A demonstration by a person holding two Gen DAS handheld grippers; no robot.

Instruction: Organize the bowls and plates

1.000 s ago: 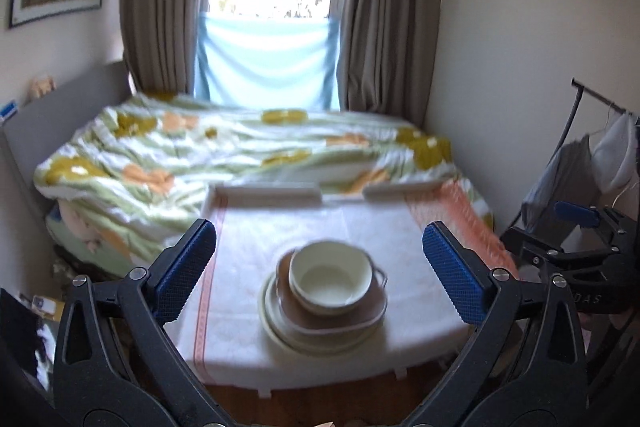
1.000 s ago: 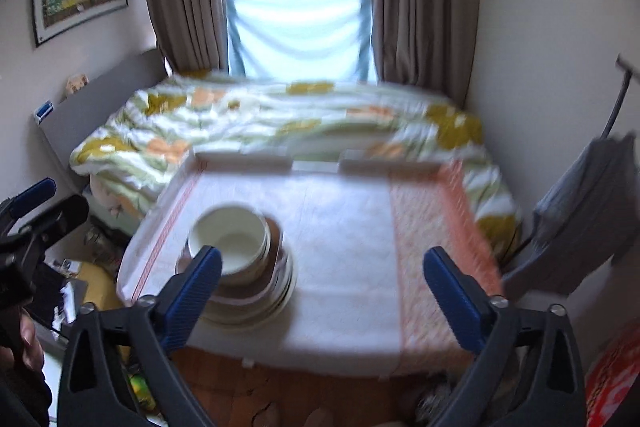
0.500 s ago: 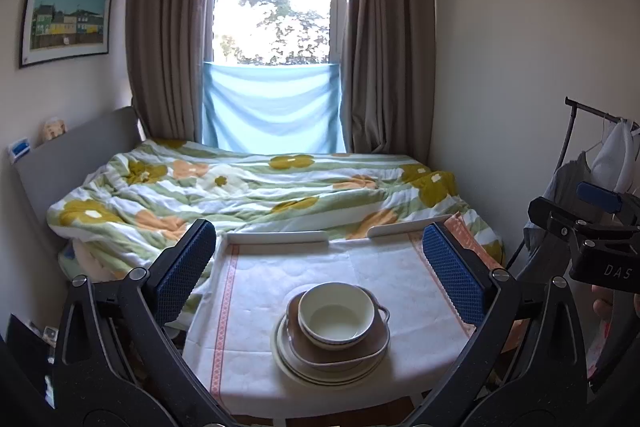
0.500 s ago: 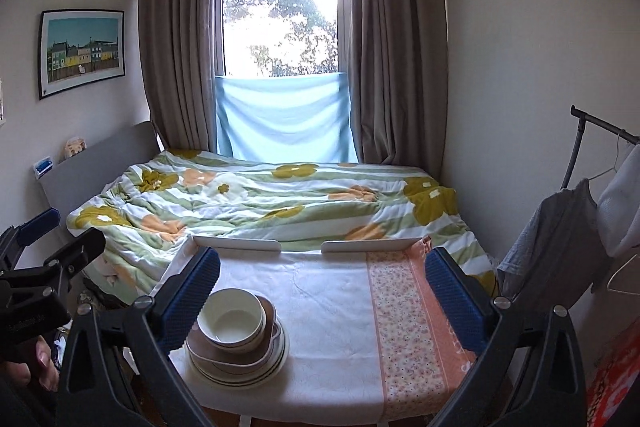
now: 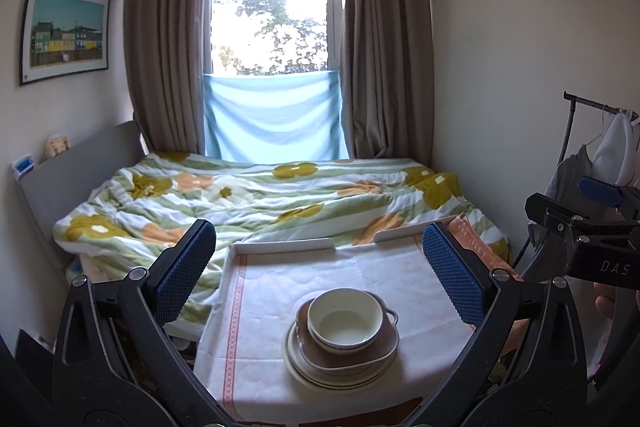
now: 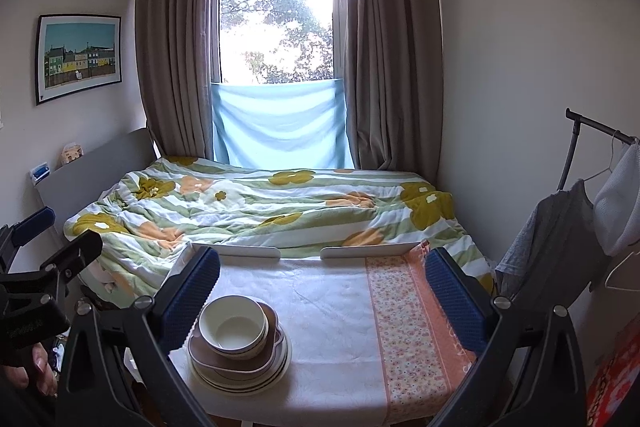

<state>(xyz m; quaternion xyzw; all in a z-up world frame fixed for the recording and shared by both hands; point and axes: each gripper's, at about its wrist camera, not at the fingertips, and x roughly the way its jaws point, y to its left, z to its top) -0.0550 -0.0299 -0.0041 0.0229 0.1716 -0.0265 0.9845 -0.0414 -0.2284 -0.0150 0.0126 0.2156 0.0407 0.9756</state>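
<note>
1. The table (image 5: 276, 291), under a white cloth with an orange-patterned strip, lies ahead of and below both claws, which are held back from it.
2. The cream plates (image 5: 296, 367) sit on the cloth, ahead of the left claw (image 5: 320, 271) and low between its fingers; from the right claw (image 6: 322, 291) they lie ahead, just inside its left finger.
3. A brown handled dish (image 5: 352, 355) rests on the plates.
4. A cream bowl (image 5: 344, 323) nests on top, upright and empty.
5. Both claws are spread wide and carry nothing.
6. The crockery already stands as one tidy stack. That fits a sorting job finished, or a pile waiting to be taken apart.
7. If any piece is handled, my judgement: pinch the rim squarely and lift straight up, since glazed ware slips and the lower pieces may shift.
</note>
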